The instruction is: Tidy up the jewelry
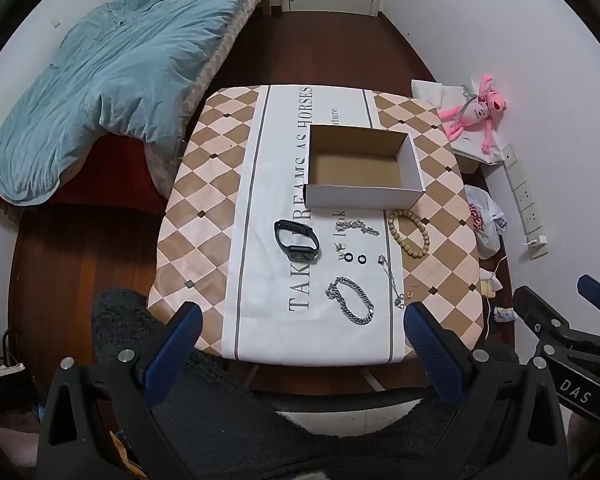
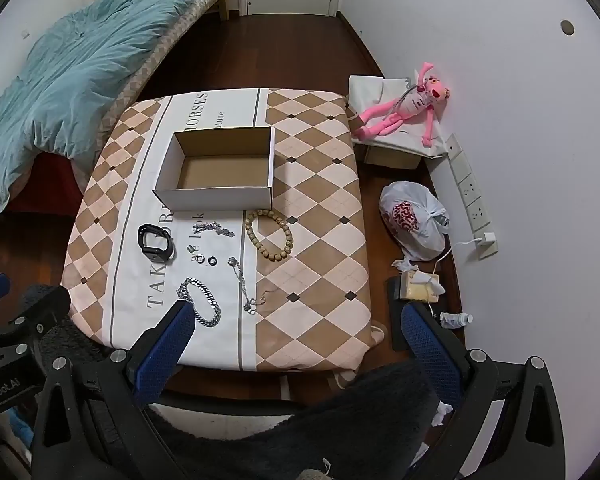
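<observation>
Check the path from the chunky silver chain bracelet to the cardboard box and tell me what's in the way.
Between the silver chain bracelet and the cardboard box lie two small black rings and a small silver chain flat on the cloth. Lifted over them, nothing visible blocks it; the box is open-topped.

Both claws are held side by side, raised and pointing forward. The left claw (image 1: 303,328) has its blue fingers spread wide. The right claw (image 2: 296,330) is spread wide too, holding nothing.
</observation>
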Demonstrator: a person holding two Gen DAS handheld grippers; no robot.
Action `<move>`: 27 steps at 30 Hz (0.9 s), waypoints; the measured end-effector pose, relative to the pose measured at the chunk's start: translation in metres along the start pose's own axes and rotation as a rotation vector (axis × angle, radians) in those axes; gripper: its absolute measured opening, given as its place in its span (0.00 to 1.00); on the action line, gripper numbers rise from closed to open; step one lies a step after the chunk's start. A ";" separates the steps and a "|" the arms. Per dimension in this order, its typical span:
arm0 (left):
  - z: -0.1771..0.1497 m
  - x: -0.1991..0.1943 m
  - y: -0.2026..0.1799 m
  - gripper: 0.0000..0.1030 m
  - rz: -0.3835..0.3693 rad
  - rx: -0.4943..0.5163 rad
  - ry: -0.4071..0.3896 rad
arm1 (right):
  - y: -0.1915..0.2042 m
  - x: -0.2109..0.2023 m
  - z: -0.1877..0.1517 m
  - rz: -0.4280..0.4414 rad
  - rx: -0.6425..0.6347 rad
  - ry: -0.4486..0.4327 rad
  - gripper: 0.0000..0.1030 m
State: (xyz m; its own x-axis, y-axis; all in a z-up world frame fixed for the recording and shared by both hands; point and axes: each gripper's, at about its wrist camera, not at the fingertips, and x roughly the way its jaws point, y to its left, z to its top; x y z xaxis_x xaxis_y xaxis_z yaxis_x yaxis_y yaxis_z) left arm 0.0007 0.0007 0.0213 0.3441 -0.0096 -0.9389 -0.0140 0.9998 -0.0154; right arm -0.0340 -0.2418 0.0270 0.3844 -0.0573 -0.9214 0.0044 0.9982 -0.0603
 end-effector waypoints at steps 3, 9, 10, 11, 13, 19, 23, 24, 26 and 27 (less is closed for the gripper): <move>-0.002 0.000 0.000 1.00 0.001 0.000 -0.003 | -0.001 0.001 0.000 -0.001 0.000 -0.001 1.00; -0.002 0.000 0.000 1.00 0.000 0.001 -0.005 | 0.001 -0.004 0.001 0.001 0.001 -0.003 1.00; -0.002 0.000 0.000 1.00 0.001 0.001 -0.004 | 0.002 -0.004 0.001 0.000 0.002 -0.003 1.00; -0.002 0.000 0.000 1.00 0.000 0.001 -0.005 | 0.003 -0.006 0.002 0.000 0.002 -0.003 1.00; -0.002 0.000 -0.001 1.00 0.001 0.000 -0.003 | 0.003 -0.006 0.003 0.000 0.002 -0.003 1.00; -0.002 0.000 0.000 1.00 0.000 0.002 -0.005 | 0.003 -0.006 0.002 0.001 0.002 -0.003 1.00; -0.002 0.000 0.000 1.00 -0.001 0.003 -0.005 | 0.003 -0.006 0.003 0.000 0.003 -0.005 1.00; -0.002 0.000 0.000 1.00 -0.001 0.002 -0.005 | 0.003 -0.006 0.003 0.000 0.003 -0.006 1.00; -0.002 0.000 0.000 1.00 -0.001 0.003 -0.005 | 0.004 -0.007 0.003 0.000 0.003 -0.006 1.00; -0.002 0.000 0.000 1.00 -0.001 0.002 -0.005 | 0.003 -0.007 0.003 0.000 0.003 -0.007 1.00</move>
State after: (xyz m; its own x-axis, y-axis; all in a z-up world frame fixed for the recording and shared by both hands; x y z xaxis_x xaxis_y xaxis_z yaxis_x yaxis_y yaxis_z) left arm -0.0015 0.0010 0.0208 0.3489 -0.0107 -0.9371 -0.0116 0.9998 -0.0158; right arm -0.0334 -0.2381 0.0341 0.3904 -0.0577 -0.9188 0.0073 0.9982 -0.0595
